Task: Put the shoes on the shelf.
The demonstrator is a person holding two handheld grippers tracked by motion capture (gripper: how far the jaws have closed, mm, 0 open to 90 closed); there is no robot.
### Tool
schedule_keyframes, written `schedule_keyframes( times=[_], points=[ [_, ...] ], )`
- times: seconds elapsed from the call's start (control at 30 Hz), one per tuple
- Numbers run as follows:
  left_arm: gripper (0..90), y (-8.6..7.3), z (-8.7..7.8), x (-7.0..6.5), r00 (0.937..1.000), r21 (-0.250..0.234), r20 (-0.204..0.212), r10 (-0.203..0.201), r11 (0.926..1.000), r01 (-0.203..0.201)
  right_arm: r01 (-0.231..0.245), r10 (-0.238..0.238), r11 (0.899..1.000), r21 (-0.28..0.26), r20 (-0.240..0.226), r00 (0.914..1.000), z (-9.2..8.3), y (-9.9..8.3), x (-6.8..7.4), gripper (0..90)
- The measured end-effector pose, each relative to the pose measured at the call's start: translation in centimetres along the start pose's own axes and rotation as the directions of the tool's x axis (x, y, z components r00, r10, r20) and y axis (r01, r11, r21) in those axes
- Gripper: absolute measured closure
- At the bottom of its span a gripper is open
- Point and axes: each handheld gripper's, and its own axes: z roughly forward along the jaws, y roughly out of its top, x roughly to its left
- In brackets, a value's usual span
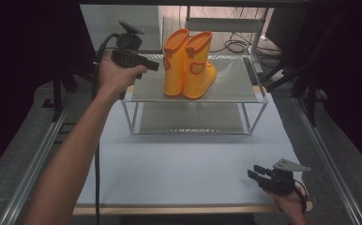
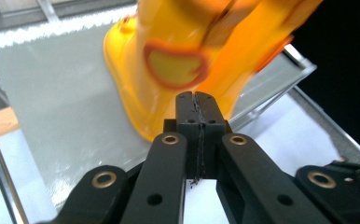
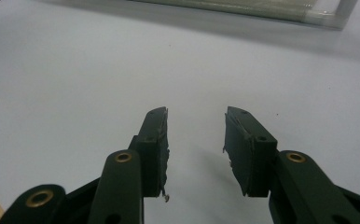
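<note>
Well, from the high view we see our orange rubber boots (image 1: 188,63) standing on the shelf (image 1: 235,86), bendy and light, so we'd pinch a top rim, while the left gripper (image 2: 197,100) is pressed together on nothing and the right gripper (image 3: 196,135) rests apart on the table (image 3: 75,70).

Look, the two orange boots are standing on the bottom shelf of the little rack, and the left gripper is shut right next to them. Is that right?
Not quite. The orange boots stand on the top shelf of the rack, not the bottom one; the high view shows the lower shelf with nothing on it. The rest holds: the left gripper is shut, with nothing between its jaws, close to the boots.
</note>
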Motion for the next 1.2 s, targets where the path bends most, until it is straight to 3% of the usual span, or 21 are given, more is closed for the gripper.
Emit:
schedule_keyframes(
  times=[0.5,0.7,1.0,1.2],
  points=[
    [89.8,-2.8,5.8,2.6,0.999,0.086,-0.043,-0.014,0.9961,0.018,-0.009,0.009,1.0,0.002,0.006,0.9999,-0.1,-0.1,-0.1,58.5],
    [89.8,-3.6,8.0,3.6,0.9965,0.088,-0.076,-0.034,0.9953,0.041,-0.009,0.009,1.0,0.006,0.005,0.9999,0.0,-0.2,-0.2,58.6],
    [89.8,-3.6,10.2,3.9,0.9967,0.076,-0.052,-0.063,0.9949,0.067,-0.01,0.009,1.0,0.009,0.007,0.9999,0.1,-0.3,-0.4,58.7],
    [89.9,-3.3,10.3,3.6,0.997,0.077,-0.033,-0.071,0.9944,0.073,-0.015,0.015,1.0,0.013,0.008,0.9999,0.2,-0.4,-0.5,58.9]
  ],
)
